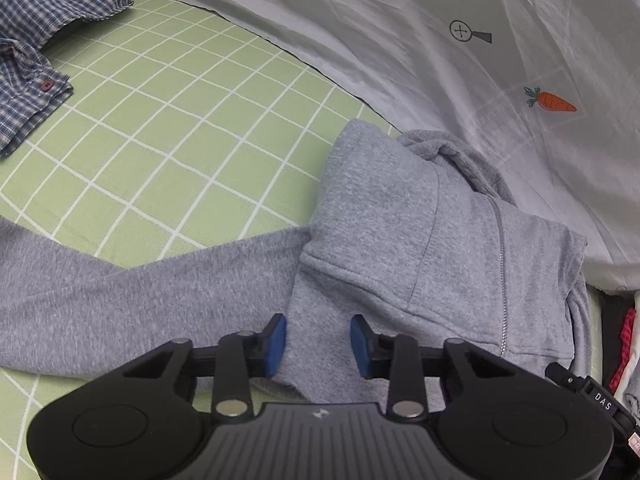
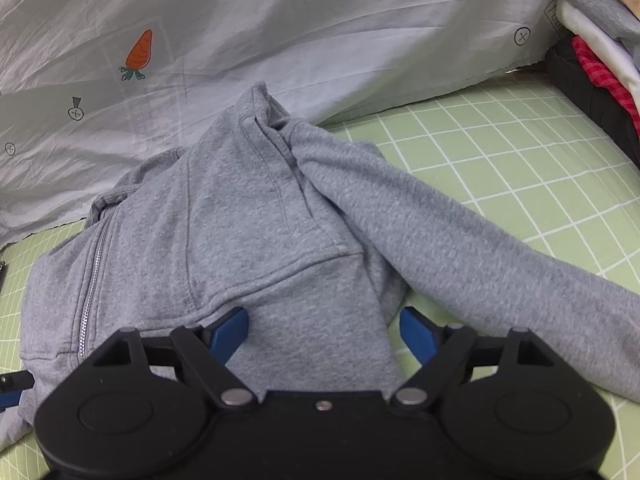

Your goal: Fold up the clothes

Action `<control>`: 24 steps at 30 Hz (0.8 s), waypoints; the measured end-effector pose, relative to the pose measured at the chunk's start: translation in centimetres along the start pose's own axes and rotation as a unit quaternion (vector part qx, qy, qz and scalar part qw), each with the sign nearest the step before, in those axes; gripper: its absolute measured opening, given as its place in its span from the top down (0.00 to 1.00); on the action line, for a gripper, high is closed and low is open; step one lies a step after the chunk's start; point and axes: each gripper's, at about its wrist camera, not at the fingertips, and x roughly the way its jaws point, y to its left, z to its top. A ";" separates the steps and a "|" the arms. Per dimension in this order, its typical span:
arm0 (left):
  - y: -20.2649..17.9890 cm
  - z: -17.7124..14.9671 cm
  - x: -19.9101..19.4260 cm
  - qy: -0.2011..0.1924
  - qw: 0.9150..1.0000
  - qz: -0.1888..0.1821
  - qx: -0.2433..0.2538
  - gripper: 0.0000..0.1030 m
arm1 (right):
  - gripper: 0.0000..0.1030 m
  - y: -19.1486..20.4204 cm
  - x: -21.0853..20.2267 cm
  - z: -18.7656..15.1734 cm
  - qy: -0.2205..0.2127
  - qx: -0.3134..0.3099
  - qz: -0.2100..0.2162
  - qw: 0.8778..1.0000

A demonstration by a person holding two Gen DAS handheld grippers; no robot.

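A grey zip-up hoodie [image 1: 400, 220] lies front up on the green checked bed sheet [image 1: 180, 120], its zipper [image 1: 502, 280] running down the middle. One sleeve [image 1: 120, 300] stretches out to the left in the left wrist view, the other sleeve [image 2: 480, 248] to the right in the right wrist view. My left gripper [image 1: 319, 344] is shut on a raised band of the hoodie's bottom hem, blue pads against the cloth. My right gripper [image 2: 324, 334] stands open over the hoodie [image 2: 240, 200] hem; cloth lies between its fingers, the right pad apart from it.
A white quilt [image 1: 400, 40] printed with a carrot lies along the far edge of the bed, right behind the hoodie. A blue plaid shirt [image 1: 28, 60] rests at the far left. A stack of folded clothes [image 2: 600, 60] sits at the far right.
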 end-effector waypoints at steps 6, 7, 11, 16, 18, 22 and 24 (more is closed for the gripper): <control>0.5 -0.5 -1.1 -0.024 0.999 -0.020 -0.013 0.98 | 0.78 0.6 -1.2 -0.1 -0.012 -0.010 0.024 1.000; 0.4 -0.5 -1.4 -0.029 0.999 -0.024 -0.012 0.98 | 0.89 0.9 -1.7 -0.1 -0.018 -0.018 0.024 0.999; -0.2 -0.4 -3.3 -0.051 0.998 -0.040 -0.003 0.98 | 0.91 1.7 -4.5 -0.1 -0.042 -0.038 0.036 0.998; -0.2 -1.3 -6.6 -0.077 0.995 -0.067 -0.008 0.98 | 0.91 2.2 -8.7 -0.9 -0.071 -0.049 0.051 0.995; 0.4 -2.3 -8.1 -0.088 0.993 -0.082 -0.018 0.98 | 0.91 2.2 -10.5 -2.0 -0.079 -0.051 0.054 0.994; 1.6 -5.6 -10.5 -0.099 0.991 -0.093 -0.020 0.98 | 0.91 1.7 -13.8 -4.9 -0.086 -0.053 0.058 0.993; 2.3 -7.5 -11.5 -0.098 0.991 -0.095 -0.015 0.98 | 0.91 1.1 -15.3 -6.6 -0.084 -0.053 0.058 0.993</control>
